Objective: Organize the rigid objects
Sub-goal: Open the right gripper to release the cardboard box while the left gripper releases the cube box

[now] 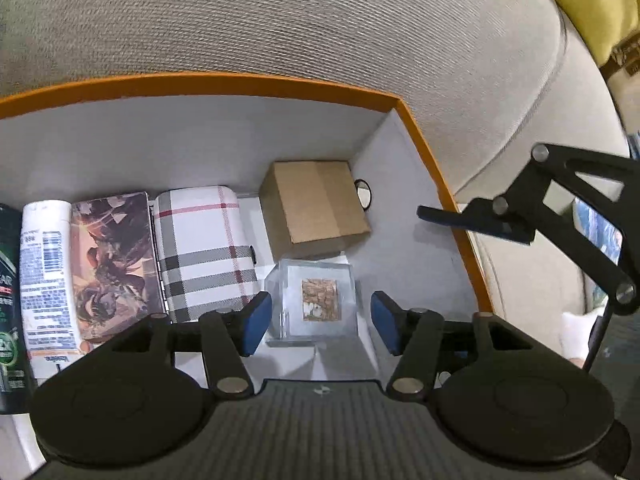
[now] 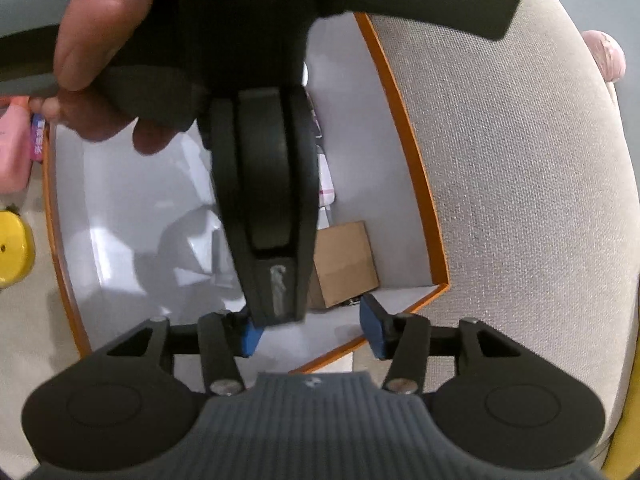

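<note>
- Left wrist view: the left gripper [image 1: 318,326] hangs over the orange-rimmed box [image 1: 416,128], jaws wide and empty, astride a clear cube [image 1: 316,300] that stands on the floor just before a cardboard carton [image 1: 316,208].
- Judged step: placing or releasing the cube; next, lift straight up without catching it.
- A plaid case [image 1: 200,252], a printed card box [image 1: 114,264] and a white bottle [image 1: 46,276] lie side by side to the left, close to that pad.
- The right gripper [image 2: 312,332], jaws wide and empty, hovers at the box's corner; the left tool blocks most of its view.

Clear cube [image 1: 316,304] between open left tool [image 1: 318,322] pads, cardboard box [image 1: 316,206] beyond
</note>
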`<state>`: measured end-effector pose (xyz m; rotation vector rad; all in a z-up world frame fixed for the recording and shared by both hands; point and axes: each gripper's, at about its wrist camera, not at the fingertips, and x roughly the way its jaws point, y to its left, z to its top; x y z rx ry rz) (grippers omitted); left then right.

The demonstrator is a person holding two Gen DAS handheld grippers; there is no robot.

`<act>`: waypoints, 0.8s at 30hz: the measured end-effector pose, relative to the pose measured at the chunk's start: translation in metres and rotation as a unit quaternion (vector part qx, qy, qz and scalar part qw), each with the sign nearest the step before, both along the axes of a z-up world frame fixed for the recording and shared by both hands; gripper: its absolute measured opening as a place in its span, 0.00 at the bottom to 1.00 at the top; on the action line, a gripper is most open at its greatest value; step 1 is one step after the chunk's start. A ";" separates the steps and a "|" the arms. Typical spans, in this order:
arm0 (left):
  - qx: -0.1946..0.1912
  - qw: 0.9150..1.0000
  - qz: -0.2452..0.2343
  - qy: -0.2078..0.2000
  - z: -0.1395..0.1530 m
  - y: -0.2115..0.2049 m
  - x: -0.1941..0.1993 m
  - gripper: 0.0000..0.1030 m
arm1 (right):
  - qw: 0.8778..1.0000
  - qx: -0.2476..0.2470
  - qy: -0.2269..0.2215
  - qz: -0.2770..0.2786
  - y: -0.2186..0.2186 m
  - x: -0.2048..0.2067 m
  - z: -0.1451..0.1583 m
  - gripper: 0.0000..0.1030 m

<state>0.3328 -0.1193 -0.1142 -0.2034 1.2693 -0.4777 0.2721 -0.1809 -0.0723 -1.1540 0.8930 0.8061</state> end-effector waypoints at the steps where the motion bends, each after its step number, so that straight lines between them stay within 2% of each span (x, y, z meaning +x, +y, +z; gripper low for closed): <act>1: 0.002 1.000 -0.003 -0.003 0.006 -0.002 -0.003 0.65 | 1.000 0.000 0.000 0.000 0.001 0.000 0.000 0.53; 6: 0.009 1.000 -0.015 -0.025 0.030 0.007 -0.014 0.63 | 1.000 0.010 0.013 -0.014 0.008 0.001 0.004 0.53; 9: 0.019 0.999 -0.006 -0.034 0.040 0.018 -0.018 0.62 | 0.999 0.021 0.027 -0.029 0.014 0.007 0.009 0.53; 15: 0.055 0.997 0.009 -0.046 0.045 0.040 -0.023 0.55 | 0.996 0.031 0.063 -0.051 0.038 0.019 0.002 0.53; 18: 0.054 0.997 0.014 -0.050 0.047 0.050 -0.024 0.55 | 0.993 0.037 0.094 -0.061 0.052 0.027 -0.007 0.48; 19: 0.051 0.997 0.017 -0.048 0.047 0.054 -0.024 0.55 | 0.992 0.038 0.104 -0.065 0.053 0.030 -0.010 0.38; 20: 0.054 0.997 0.023 -0.046 0.047 0.057 -0.024 0.54 | 0.991 0.038 0.113 -0.066 0.056 0.032 -0.014 0.32; 22: 0.066 0.996 0.034 -0.042 0.043 0.064 -0.024 0.54 | 0.989 0.039 0.125 -0.064 0.063 0.034 -0.019 0.32; 23: 0.069 0.996 0.036 -0.041 0.042 0.068 -0.023 0.53 | 0.990 0.036 0.120 -0.058 0.065 0.034 -0.021 0.37; 24: 0.069 0.996 0.039 -0.039 0.040 0.071 -0.023 0.53 | 0.992 0.031 0.113 -0.051 0.068 0.035 -0.023 0.38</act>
